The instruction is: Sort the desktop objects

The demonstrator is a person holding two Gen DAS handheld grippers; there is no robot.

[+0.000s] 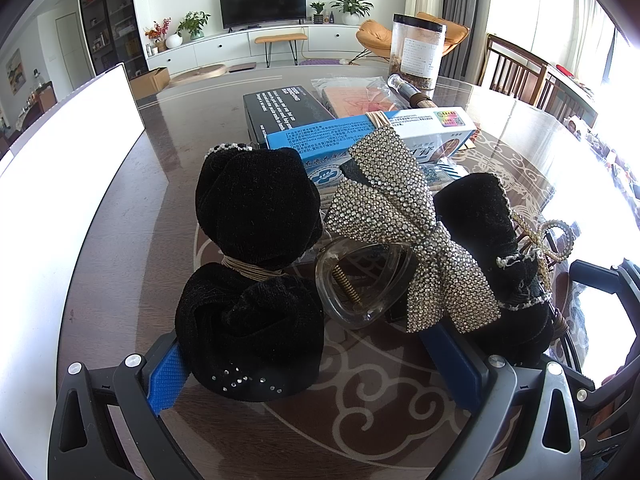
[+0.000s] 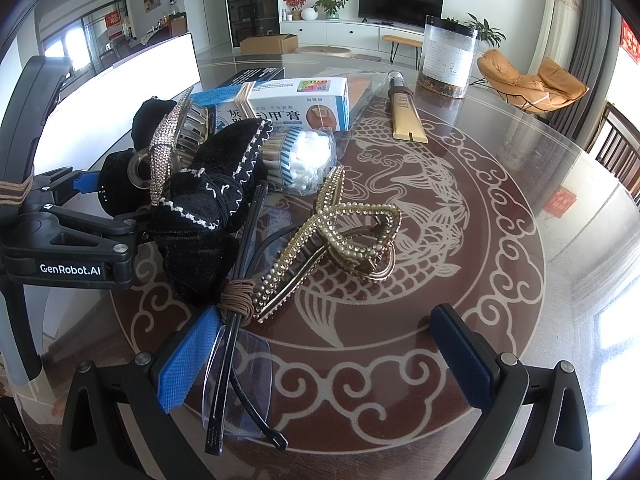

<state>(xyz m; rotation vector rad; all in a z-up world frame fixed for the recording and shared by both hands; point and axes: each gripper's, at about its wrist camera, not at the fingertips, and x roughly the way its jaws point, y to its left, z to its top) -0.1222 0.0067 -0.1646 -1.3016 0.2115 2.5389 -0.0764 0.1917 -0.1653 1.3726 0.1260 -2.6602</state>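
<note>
Two hair claws (image 2: 332, 236), perhaps three boxes (image 2: 288, 102).

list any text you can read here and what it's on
"GenRobot.AI": left hand-held gripper.
"甲膏": blue and white box; its small print is too small to read.
Black box: white print, upside down and blurred.
Jar label: too small to read.
Gold tube: unreadable.

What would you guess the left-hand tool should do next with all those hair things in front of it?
Probably ease the left gripper forward and close on the rhinestone bow clip. Its blue fingers stand wide open, holding nothing, and the bow clip sits between them, resting atop the black velvet scrunchies. It is the top item, so lifting it first should disturb the pile least.
</note>
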